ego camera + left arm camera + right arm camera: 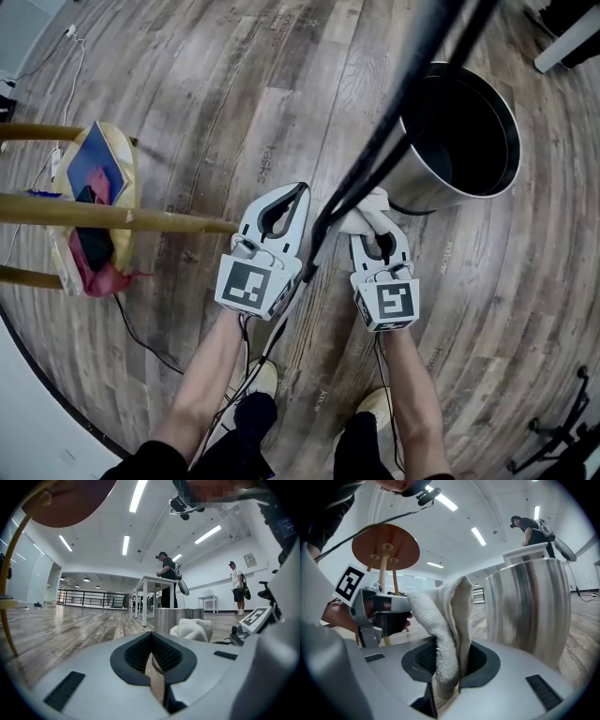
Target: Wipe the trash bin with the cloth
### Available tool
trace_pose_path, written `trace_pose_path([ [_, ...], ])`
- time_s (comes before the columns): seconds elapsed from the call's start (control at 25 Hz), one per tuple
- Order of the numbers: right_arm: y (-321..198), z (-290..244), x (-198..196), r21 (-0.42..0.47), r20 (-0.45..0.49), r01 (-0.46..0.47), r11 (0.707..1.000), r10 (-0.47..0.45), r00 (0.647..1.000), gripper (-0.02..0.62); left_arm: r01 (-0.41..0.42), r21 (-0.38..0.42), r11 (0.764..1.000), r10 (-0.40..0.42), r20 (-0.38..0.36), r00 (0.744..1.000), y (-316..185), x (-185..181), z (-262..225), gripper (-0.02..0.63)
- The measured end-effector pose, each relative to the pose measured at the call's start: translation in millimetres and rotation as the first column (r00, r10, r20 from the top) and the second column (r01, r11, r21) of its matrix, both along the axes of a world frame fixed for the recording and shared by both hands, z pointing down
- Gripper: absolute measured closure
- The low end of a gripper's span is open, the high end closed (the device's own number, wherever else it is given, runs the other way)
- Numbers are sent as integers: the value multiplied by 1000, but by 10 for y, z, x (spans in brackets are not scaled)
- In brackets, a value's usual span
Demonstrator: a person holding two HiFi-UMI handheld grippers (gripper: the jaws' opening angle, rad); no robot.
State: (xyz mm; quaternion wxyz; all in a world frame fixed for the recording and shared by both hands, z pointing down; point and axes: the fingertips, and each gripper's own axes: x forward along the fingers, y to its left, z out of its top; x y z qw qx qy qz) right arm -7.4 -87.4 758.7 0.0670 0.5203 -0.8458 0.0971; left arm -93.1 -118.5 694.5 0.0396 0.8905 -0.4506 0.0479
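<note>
Right tool point(376, 221): pinched tight on the cloth point(440, 620), just beside the trash bin point(433, 190), ready to rub its side.
Left tool point(296, 190): closed, holding nothing, out of the way.

Bin point(525, 606): brushed metal, glossy wall, streaky reflections.
Cloth point(440, 620): white terry, nubby, matt.
Floor point(216, 84): grey-brown wood planks, grained, low sheen.
Left gripper point(151, 656): smooth matt grey plastic, black ribbed lining.
Stool legs point(112, 218): varnished light wood.
</note>
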Motion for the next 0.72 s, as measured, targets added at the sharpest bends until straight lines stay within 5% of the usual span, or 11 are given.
trace_pose_path([
  [0.36, -317, 311, 421, -53, 14, -137, 989, 137, 990, 500, -13, -14, 1000, 13, -3, 1000, -141, 75, 160, 611],
  [0.72, -305, 320, 629, -44, 9, -171, 984, 171, 985, 500, -23, -15, 1000, 23, -4, 1000, -162, 169, 199, 611],
])
